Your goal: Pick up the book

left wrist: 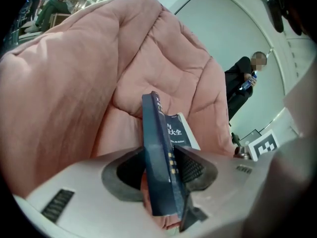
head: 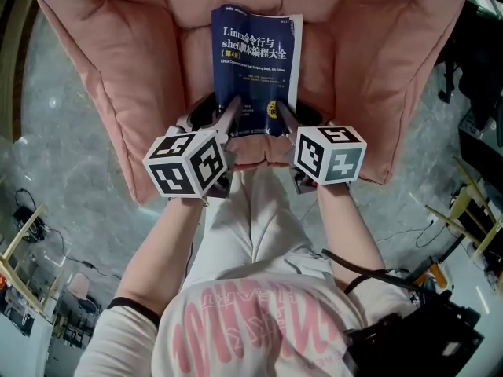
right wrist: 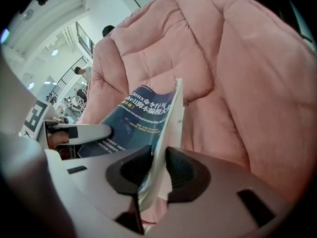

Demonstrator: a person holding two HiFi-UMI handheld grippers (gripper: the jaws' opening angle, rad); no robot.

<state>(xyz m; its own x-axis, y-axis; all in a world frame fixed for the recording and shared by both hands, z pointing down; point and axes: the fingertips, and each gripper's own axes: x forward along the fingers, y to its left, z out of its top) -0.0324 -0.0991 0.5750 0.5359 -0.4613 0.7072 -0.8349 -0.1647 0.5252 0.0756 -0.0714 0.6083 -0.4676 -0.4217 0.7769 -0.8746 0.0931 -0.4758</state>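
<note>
Blue-covered book [head: 255,53] with white title lettering, held upright and tilted back, front cover towards the head camera. It hangs over the middle of the pink quilted armchair [head: 118,69], between the two arm cushions and in front of the backrest; whether its top edge touches the backrest cannot be told.

Left gripper [head: 229,112]: jaws partly closed, clamped on the book's lower corner at the spine side. In the left gripper view the spine [left wrist: 161,152] stands edge-on between the pads.

Right gripper [head: 284,116]: jaws drawn closer together, clamped on the lower corner at the page-edge side, where the white page block [right wrist: 166,148] passes between the pads.

Marker cubes [head: 187,163] [head: 330,154] sit just behind the jaws. Glossy grey floor [head: 63,132] surrounds the armchair.
</note>
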